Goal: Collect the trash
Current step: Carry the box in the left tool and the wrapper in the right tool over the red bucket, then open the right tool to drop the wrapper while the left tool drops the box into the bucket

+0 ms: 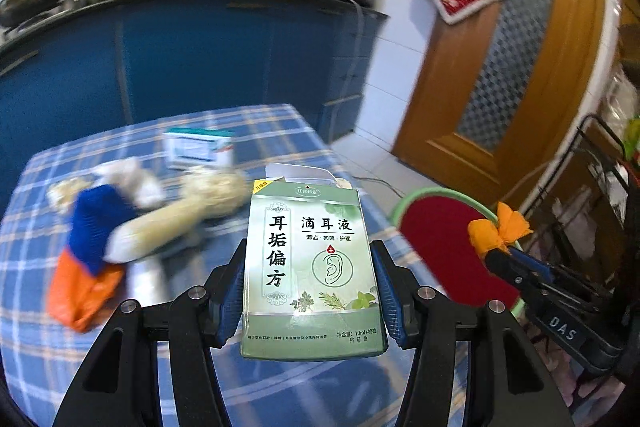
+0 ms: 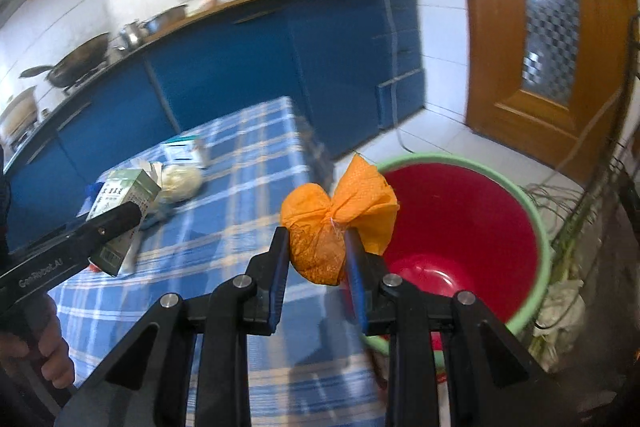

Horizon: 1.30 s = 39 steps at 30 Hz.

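Fingers of left gripper (image 1: pixel 310 291) clamp green box (image 1: pixel 312 267); right gripper (image 2: pixel 316 255) pinches orange bundle (image 2: pixel 320 247).

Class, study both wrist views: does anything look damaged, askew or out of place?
Yes. The green box gripped by the left tool has a torn-open top flap. Crumpled wrappers lie heaped on the checked tablecloth. Nothing looks spilled.
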Motion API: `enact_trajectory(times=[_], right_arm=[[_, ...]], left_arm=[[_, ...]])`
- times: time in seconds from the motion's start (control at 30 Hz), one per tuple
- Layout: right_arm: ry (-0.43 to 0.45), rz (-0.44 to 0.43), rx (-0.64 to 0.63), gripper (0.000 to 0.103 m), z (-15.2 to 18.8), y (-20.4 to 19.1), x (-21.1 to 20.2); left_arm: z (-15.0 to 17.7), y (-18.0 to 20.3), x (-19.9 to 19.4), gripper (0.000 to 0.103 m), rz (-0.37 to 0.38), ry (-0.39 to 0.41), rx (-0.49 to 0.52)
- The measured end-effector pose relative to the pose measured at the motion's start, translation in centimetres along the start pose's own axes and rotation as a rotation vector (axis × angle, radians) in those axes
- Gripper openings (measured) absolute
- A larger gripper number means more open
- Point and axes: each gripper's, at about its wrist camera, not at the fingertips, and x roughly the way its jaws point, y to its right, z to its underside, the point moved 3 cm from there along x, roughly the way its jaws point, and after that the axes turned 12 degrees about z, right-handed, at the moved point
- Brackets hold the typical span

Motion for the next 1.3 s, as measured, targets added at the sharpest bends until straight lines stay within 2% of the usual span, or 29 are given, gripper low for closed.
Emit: enact_trajectory(times=[0.23,0.6,0.7,0.87,1.2,1.3], right_arm=[[-0.057,0.069,0.061,0.030,0.9,4.2,2.4],[-0.107,0.147,0.144,0.035,1.7,8.6,4.6],[-0.100,0.166,0.159,0.036,1.7,9.2,4.6],[-0.083,0.180,0.174,0.046,1.5,9.9,4.4],[-0.063,0.180,0.199,0.046,1.6,10.9,3.7],[-0.058,0.182,0.206,0.046,1.6,11.2,3.5]], left_arm=[[-0.6,3.7,4.5,0.059,0.059,-0.068,0.061],[-0.2,6.6,9.8,0.059,0.112,-0.153,0.108],[0.1,7.1,10.7,0.059,0.124,-0.173,0.114],[0.4,7.8,12.1,0.059,0.131,-0.198,0.130],[0.8,8.8,13.9,0.060,0.162,-0.236,0.134],[0.9,9.0,14.4,0.065,0.173,-0.247,0.129]])
